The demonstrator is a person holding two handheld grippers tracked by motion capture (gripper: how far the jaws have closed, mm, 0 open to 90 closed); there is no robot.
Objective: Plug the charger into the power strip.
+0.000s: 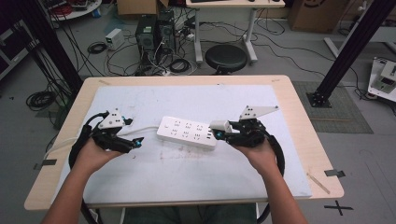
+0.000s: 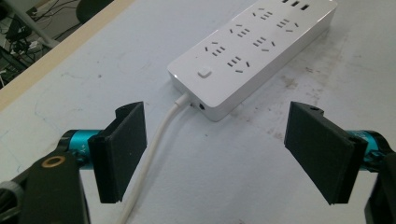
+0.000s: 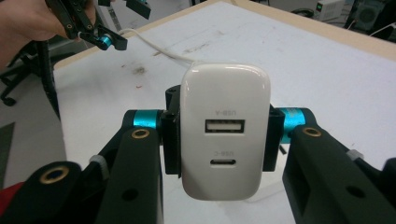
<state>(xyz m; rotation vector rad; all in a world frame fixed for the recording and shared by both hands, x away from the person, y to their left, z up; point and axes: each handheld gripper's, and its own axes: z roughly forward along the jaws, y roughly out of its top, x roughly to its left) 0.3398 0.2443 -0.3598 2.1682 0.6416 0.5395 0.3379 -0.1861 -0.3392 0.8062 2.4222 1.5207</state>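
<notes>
A white power strip [image 1: 187,132] [image 2: 252,51] lies across the middle of the white mat, its cable [image 2: 152,154] running off to the left. My right gripper [image 1: 223,128] [image 3: 223,140] is shut on a white USB charger [image 1: 219,125] [image 3: 225,133], held just above the strip's right end, its USB-A and USB-C ports facing the camera. My left gripper [image 1: 136,142] [image 2: 224,154] stands open left of the strip, its jaws wide apart with the cable and bare mat between them. The left gripper [image 3: 109,41] also appears far off in the right gripper view.
The white mat [image 1: 187,172] covers a wooden table [image 1: 303,140]. Beyond the table's far edge stand a black stool [image 1: 226,58], computer towers [image 1: 154,32] and tangled floor cables. A black frame post [image 1: 345,51] rises at the right.
</notes>
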